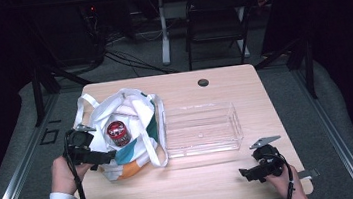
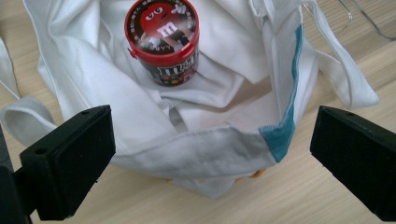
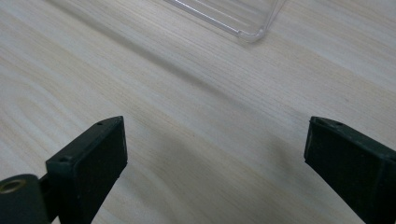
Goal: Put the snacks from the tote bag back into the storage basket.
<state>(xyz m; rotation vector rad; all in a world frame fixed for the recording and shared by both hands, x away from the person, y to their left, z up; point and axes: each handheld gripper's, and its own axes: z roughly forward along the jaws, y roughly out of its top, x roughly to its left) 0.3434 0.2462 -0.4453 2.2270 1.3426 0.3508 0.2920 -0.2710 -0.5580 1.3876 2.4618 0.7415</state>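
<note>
- The left hand comes in at the table's near-left edge and holds the black left gripper, whose jaws stand wide apart and hold nothing; they point at the near rim of the bag, one to each side of it.
- The white cloth tote bag with teal and orange patches lies open on the left part of the light wooden table, its white straps spread out on the wood.
- Inside the bag sits a round candy tub with a red lid and dark printed sides; in the left gripper view it rests tilted on the white folds, well beyond the jaws.
- Just right of the bag is a clear plastic rectangular tray, empty, near the table's middle.
- A small dark round plug sits in the tabletop towards the far edge.
- The right hand at the near-right corner holds the black right gripper, its jaws spread wide over bare wood, with a corner of the clear tray ahead of them.
</note>
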